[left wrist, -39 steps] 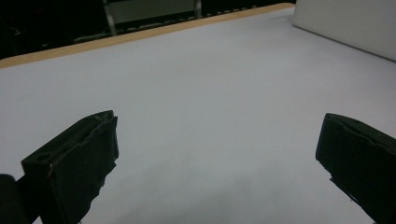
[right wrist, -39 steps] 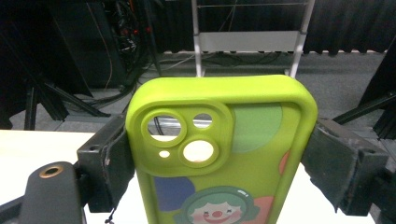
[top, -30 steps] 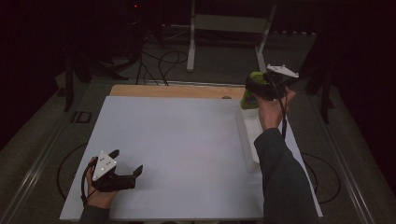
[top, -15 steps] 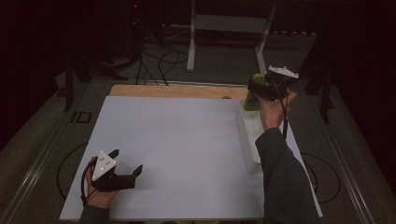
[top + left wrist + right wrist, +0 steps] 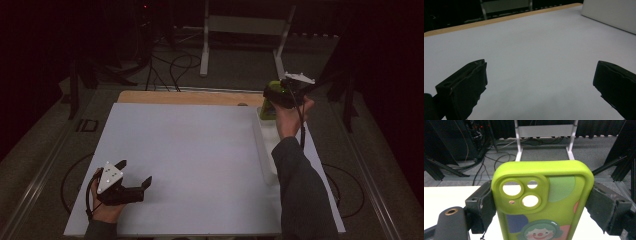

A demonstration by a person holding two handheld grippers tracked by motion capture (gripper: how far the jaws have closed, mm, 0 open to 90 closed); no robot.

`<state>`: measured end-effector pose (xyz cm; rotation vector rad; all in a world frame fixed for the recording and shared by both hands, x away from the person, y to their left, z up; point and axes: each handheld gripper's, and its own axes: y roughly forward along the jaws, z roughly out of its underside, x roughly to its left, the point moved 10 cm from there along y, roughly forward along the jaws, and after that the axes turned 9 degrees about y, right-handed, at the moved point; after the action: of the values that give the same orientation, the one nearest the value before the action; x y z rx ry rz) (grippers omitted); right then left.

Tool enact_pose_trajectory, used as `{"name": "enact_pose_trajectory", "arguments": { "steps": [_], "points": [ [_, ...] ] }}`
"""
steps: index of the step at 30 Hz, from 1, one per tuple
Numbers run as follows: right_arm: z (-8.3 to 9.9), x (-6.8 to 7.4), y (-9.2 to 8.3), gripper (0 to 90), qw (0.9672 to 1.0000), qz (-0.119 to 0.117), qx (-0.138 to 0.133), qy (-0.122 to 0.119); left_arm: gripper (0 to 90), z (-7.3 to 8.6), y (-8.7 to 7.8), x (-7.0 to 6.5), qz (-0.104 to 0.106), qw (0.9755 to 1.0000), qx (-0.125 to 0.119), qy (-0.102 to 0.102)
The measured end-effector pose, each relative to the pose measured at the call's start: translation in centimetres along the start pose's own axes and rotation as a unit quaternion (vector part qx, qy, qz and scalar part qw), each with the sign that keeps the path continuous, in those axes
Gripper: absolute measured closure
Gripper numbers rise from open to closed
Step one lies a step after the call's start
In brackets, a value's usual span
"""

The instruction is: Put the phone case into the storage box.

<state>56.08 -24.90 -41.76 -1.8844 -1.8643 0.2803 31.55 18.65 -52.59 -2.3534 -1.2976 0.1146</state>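
The right gripper (image 5: 541,205) clamps a lime green phone case (image 5: 542,202) by its long edges (a clown face is printed on its back), held at about one o'clock above the white table (image 5: 190,150), probably over a white tray (image 5: 265,145); the left gripper (image 5: 131,176) rests at seven o'clock, jaws spread with nothing between them

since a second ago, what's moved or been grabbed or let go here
Very little. The right gripper, clamped on the green phone case, has shifted a touch toward the right along the table's far right corner; nothing was newly taken or released. The left gripper stays open and unmoved on the white table, and the case remains held between the right jaws.
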Motion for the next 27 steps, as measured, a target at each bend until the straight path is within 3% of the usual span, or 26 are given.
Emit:
{"name": "enact_pose_trajectory", "arguments": {
  "steps": [27],
  "points": [
    [1.9,-0.1,1.7,15.9,0.9995,0.013,0.027,-0.003,0.0,-0.2,-0.2,0.1,-0.003,1.0,-0.005,-0.001]
  ]
}}
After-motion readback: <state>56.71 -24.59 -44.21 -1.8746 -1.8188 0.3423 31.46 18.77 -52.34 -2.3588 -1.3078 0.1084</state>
